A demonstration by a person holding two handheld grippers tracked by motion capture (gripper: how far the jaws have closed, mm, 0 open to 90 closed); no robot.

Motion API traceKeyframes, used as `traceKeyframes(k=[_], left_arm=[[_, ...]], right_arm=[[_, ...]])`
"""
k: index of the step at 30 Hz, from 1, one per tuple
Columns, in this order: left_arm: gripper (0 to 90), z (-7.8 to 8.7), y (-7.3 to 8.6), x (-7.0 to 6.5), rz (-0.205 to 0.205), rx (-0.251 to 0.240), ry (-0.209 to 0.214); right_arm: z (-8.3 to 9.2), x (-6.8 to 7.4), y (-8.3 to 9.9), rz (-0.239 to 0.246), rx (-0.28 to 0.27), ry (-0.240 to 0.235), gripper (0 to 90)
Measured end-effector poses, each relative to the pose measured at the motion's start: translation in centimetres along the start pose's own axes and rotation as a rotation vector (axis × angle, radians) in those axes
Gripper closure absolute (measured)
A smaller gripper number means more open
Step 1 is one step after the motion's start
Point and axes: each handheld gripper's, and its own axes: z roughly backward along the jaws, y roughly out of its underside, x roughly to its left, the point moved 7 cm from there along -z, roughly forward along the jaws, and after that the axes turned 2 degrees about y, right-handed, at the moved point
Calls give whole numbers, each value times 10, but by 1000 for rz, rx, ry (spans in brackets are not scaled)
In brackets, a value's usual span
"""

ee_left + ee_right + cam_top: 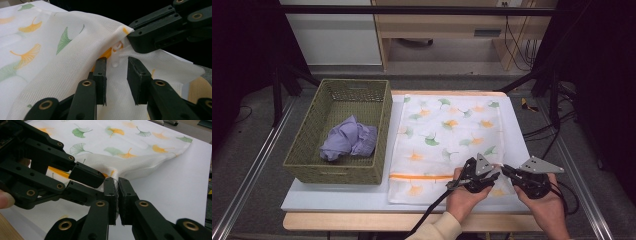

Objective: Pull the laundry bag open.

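A white mesh bag [447, 135] printed with green and orange leaves lies flat on the pale table [337, 197], an orange zipper band [422, 176] running near its front edge. My right gripper [117, 182] is shut on a pinched-up fold of the bag's edge [140, 171] at the zipper's right end. Facing it from the left, my left gripper [116, 67] stands open, its jaws on either side of the small white zipper pull [116, 50] without pressing it. In the high view both grippers, the left [498, 174] and the right [506, 170], meet tip to tip at the bag's front right corner.
A green woven basket [337, 172] stands left of the bag and holds a crumpled lilac cloth [348, 139]. Bare table shows right of the bag [175, 182]. Metal rails and cables run along both sides of the table.
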Motion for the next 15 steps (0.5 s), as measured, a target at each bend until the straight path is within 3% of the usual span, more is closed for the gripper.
traceKeyframes(k=[15], left_arm=[[873,-7,2,4,7,-11,-15]], right_arm=[[-2,0,2,-2,10,-1,859]])
